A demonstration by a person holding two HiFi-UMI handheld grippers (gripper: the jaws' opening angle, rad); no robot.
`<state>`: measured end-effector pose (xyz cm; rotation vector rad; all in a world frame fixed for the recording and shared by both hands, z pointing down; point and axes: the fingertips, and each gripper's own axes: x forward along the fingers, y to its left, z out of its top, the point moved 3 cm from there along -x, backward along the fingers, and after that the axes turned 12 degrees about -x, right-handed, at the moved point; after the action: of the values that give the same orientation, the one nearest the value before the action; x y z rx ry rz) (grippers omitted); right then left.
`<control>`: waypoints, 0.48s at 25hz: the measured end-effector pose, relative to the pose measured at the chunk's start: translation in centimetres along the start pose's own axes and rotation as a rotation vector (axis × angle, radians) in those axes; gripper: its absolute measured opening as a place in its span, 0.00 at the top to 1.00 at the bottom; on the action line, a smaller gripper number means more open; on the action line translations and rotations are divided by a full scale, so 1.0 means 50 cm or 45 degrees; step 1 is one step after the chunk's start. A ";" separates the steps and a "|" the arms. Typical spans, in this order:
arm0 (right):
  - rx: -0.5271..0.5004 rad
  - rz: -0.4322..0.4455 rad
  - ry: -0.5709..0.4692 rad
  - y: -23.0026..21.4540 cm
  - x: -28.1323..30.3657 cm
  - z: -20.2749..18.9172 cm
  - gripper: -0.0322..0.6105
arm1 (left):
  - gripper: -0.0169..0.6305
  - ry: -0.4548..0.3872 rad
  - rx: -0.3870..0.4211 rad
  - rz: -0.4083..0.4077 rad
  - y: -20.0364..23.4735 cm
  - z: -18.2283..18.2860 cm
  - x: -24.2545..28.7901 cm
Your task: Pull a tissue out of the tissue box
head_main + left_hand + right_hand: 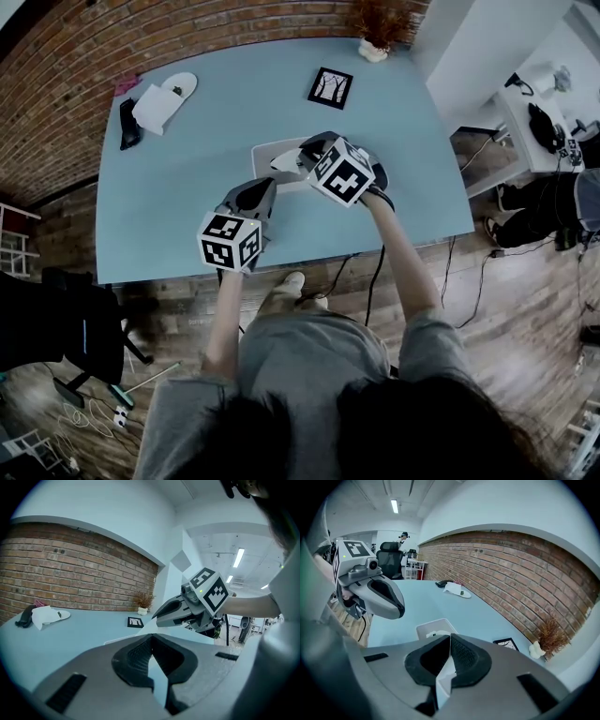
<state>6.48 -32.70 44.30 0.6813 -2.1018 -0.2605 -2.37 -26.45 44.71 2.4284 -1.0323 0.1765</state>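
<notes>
The tissue (442, 680) is pinched in the right tool (449, 639) — its jaws are closed onto a white fold that runs down between them. The tool is poised just above the box (262, 155), which sits near the middle of the worktop (178, 187), so that the sheet can be drawn straight up through the slot. Whether the tissue's lower end is clear of the box cannot quite be made out. More white is seen at the opening, so the pull is judged to be under way rather than done.

The left tool (151, 640) is held narrow, with nothing between its jaws — only the blue worktop shows through the slit. It hovers beside the box on the near side, apparently in reserve: a light box may lift with the sheet, and a steadying press could be needed. A slow, upright draw is called for, lest the tissue tear.
</notes>
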 end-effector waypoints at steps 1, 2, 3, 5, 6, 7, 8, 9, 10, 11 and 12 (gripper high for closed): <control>0.005 -0.007 -0.005 0.001 -0.002 0.001 0.95 | 0.97 -0.004 0.002 0.001 0.000 0.001 -0.003; 0.012 -0.014 -0.012 0.002 -0.005 0.002 0.95 | 0.97 -0.007 0.005 0.004 0.001 0.002 -0.006; 0.016 -0.019 -0.019 0.003 -0.008 0.004 0.95 | 0.97 -0.010 0.008 0.006 0.001 0.004 -0.010; 0.017 -0.029 -0.031 0.005 -0.014 0.008 0.95 | 0.97 -0.018 0.011 0.008 0.002 0.005 -0.015; 0.019 -0.035 -0.037 0.006 -0.017 0.010 0.95 | 0.97 -0.022 0.009 0.005 0.002 0.006 -0.018; 0.024 -0.041 -0.043 0.006 -0.021 0.011 0.95 | 0.97 -0.026 0.007 0.001 0.002 0.007 -0.020; 0.031 -0.048 -0.048 0.007 -0.024 0.013 0.95 | 0.97 -0.030 0.007 -0.004 0.001 0.008 -0.022; 0.037 -0.056 -0.053 0.006 -0.028 0.014 0.95 | 0.97 -0.036 0.007 -0.010 0.000 0.010 -0.024; 0.042 -0.064 -0.057 0.006 -0.032 0.015 0.95 | 0.97 -0.042 0.008 -0.016 -0.002 0.012 -0.026; 0.046 -0.072 -0.062 0.007 -0.036 0.016 0.95 | 0.97 -0.048 0.009 -0.024 -0.004 0.014 -0.028; 0.048 -0.078 -0.066 0.008 -0.039 0.017 0.95 | 0.97 -0.054 0.009 -0.031 -0.007 0.016 -0.030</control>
<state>6.55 -31.31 42.62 0.7696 -2.1424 -0.2753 -3.23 -25.67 43.46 2.4597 -1.0215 0.1205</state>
